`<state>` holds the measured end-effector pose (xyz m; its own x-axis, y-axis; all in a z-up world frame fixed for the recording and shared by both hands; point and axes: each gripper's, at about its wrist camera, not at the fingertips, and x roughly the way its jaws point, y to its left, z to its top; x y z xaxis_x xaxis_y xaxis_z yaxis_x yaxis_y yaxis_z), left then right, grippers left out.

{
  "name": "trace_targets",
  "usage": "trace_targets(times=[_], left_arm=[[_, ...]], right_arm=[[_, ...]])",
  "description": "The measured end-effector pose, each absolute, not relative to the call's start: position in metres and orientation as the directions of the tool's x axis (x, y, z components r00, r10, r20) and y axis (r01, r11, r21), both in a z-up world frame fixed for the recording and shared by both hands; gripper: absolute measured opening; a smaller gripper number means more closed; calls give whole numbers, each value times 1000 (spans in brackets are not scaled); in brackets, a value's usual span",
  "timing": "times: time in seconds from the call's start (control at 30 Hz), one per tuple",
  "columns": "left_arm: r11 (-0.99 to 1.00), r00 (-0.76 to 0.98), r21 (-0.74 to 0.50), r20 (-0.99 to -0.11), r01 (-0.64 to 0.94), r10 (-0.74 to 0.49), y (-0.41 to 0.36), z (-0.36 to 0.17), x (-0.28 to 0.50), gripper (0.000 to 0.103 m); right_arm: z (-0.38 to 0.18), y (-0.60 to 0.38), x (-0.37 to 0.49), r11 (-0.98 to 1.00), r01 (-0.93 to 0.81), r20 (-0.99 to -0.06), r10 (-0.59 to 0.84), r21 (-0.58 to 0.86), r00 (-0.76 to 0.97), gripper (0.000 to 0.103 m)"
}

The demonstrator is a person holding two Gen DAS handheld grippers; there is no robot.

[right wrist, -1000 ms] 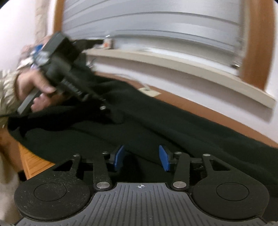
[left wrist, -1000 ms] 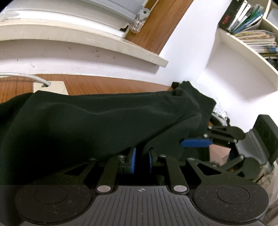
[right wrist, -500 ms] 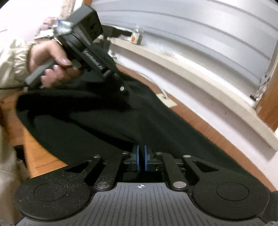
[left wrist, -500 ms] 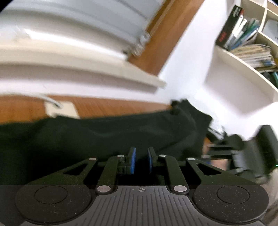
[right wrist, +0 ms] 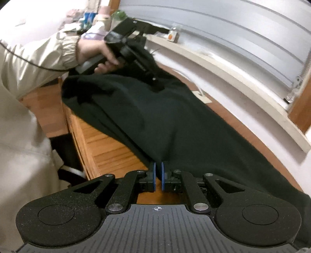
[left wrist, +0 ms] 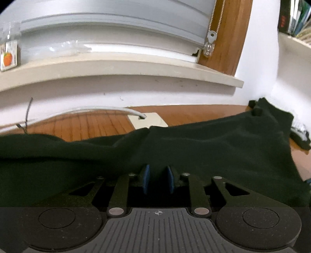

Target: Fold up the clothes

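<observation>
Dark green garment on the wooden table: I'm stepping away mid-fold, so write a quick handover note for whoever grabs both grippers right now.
Left gripper: fingers shut on a fold of the dark green fabric garment.
Right gripper: fingers pinch the garment's near edge.
Garment lies stretched lengthwise along the wooden table, below the windowsill; one end droops over the table's edge.
Done: both grips made, cloth held between them.
Left: no finished fold shows yet; probably bring one end over the other, then flatten.

This is a room in a home: a wooden table (left wrist: 93,124) under a window sill (left wrist: 116,68), blinds (left wrist: 116,21), and books (left wrist: 295,17) nearby.
</observation>
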<state>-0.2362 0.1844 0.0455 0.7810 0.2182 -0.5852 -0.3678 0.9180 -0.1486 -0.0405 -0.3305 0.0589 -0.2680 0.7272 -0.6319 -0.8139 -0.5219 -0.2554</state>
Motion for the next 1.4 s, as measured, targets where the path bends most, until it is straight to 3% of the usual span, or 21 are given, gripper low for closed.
trace_targets(times=[0.03, 0.1, 0.27, 0.37, 0.5, 0.57, 0.7, 1.4], left_arm=[[921, 784, -140, -580, -364, 221, 184, 48, -237, 52], [927, 790, -114, -566, -358, 236, 181, 52, -233, 62], [934, 783, -42, -560, -356, 273, 181, 58, -212, 65], [932, 752, 23, -583, -362, 306, 182, 56, -193, 59], [940, 723, 99, -614, -328, 317, 180, 43, -179, 21], [939, 733, 62, -608, -339, 305, 187, 43, -179, 7], [939, 750, -20, -607, -344, 262, 201, 44, -185, 6], [938, 765, -55, -597, -342, 243, 207, 39, -187, 6]], right_arm=[[57, -328, -41, -519, -816, -627, 731, -254, -270, 7], [53, -323, -43, -516, -816, -625, 735, -262, -264, 8], [45, -317, -59, -483, -820, -587, 774, -306, -237, 20], [46, -316, -67, -482, -818, -564, 788, -314, -248, 26], [46, -316, -83, -513, -788, -558, 785, -341, -269, 28], [46, -317, -92, -526, -772, -554, 784, -356, -279, 28], [46, -320, -106, -561, -732, -546, 779, -386, -309, 28], [51, -319, -168, -661, -564, -593, 732, -496, -335, 28]])
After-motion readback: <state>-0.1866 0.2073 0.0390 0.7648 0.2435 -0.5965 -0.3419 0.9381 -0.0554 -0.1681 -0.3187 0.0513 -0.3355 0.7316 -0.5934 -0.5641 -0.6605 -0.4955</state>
